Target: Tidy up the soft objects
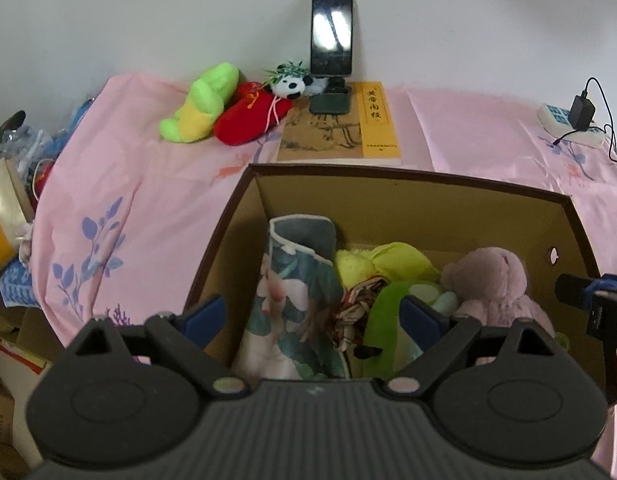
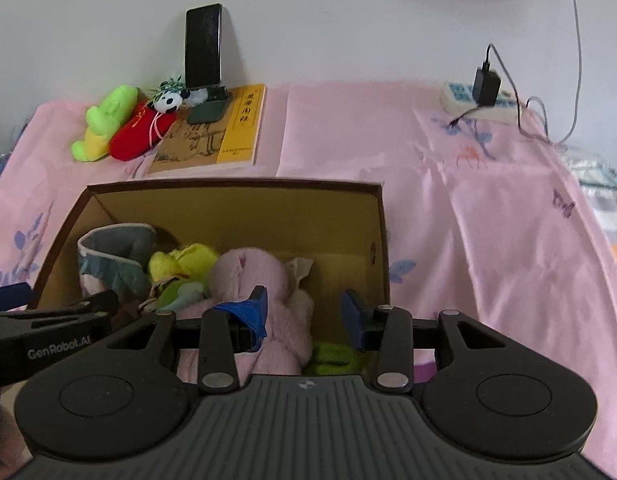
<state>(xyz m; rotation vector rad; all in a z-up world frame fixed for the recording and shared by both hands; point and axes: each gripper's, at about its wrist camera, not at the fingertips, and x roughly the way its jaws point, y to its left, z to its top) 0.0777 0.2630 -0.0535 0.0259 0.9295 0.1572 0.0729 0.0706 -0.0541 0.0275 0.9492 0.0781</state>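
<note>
A plain white wall [image 2: 348, 20] backs a bed covered by a pink sheet [image 2: 488, 220] printed with blue leaves. Soft, even light falls across it. At its left edge, cardboard boxes and clutter [image 1: 12, 200] crowd the floor.

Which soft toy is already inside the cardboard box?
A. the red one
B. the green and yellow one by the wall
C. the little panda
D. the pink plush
D: the pink plush lies inside the cardboard box, while the red toy, the panda and the green and yellow toy lie outside on the pink cloth.
</note>
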